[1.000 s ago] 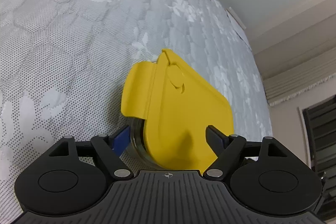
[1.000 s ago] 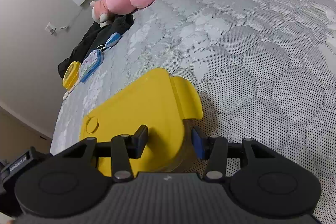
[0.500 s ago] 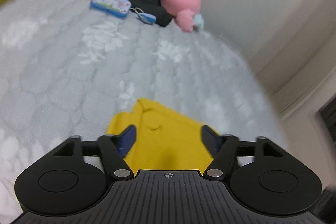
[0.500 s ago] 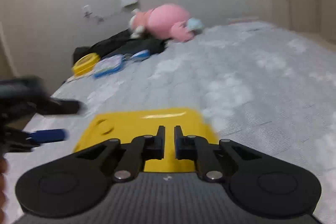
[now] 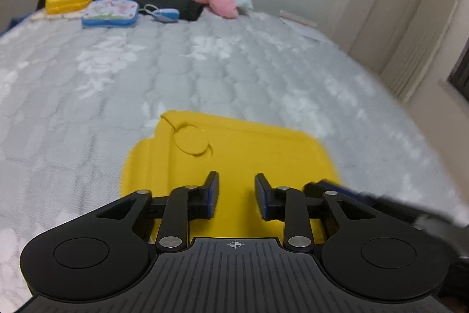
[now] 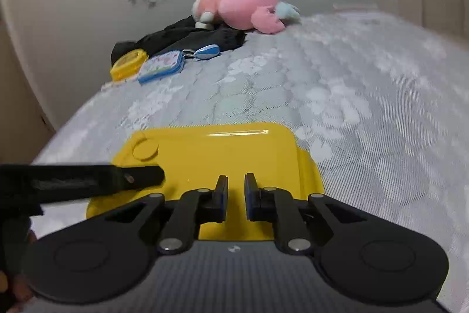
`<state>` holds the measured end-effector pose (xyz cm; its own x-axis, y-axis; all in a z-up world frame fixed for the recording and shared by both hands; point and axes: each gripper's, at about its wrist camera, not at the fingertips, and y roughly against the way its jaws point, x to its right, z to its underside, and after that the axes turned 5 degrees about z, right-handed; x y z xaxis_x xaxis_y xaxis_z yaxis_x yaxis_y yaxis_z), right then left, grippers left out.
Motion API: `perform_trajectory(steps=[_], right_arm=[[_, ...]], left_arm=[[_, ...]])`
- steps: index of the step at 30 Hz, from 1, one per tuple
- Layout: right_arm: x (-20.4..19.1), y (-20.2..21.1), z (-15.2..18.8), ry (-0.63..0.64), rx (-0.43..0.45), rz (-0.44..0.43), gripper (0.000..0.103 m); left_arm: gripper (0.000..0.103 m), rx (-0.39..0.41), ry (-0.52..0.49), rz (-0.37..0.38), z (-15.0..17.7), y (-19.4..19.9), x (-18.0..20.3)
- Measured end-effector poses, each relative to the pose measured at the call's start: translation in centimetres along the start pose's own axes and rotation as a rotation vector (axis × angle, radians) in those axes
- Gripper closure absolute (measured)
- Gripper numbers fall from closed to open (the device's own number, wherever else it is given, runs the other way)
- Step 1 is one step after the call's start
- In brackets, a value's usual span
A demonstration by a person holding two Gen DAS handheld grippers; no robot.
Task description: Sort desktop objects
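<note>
A: A flat yellow plastic lid with a round tab (image 5: 234, 154) is seen lying on the grey quilted mattress (image 5: 146, 72), just ahead of both grippers.

B: Its long axis is laid across both views; the round tab is turned toward the left.

A: The left gripper (image 5: 236, 195) is held over it, jaws narrowly parted, nothing clasped.

B: The right gripper (image 6: 236, 197) is held nearly closed, a slim gap left, empty too.

A: Far back, a pink plush toy (image 6: 249, 5) is spotted.
</note>
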<state>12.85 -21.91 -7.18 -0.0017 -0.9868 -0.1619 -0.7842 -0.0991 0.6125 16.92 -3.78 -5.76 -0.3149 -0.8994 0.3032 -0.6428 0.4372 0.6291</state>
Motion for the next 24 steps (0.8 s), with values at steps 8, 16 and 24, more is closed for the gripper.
perform_trajectory(steps=[8, 16, 24], right_arm=[[-1.5, 0.4, 1.2, 0.098, 0.065, 0.030, 0.090], [-2.2, 5.0, 2.5, 0.084, 0.145, 0.062, 0.061], [-1.9, 10.0, 4.9, 0.003, 0.068, 0.104, 0.045]], left_arm=[[0.075, 0.041, -0.009, 0.018, 0.6, 0.4, -0.1], [0.040, 0.109, 0.071, -0.002, 2.7, 5.0, -0.3], [0.016, 0.002, 0.172, -0.103, 7.1, 7.7, 0.1]])
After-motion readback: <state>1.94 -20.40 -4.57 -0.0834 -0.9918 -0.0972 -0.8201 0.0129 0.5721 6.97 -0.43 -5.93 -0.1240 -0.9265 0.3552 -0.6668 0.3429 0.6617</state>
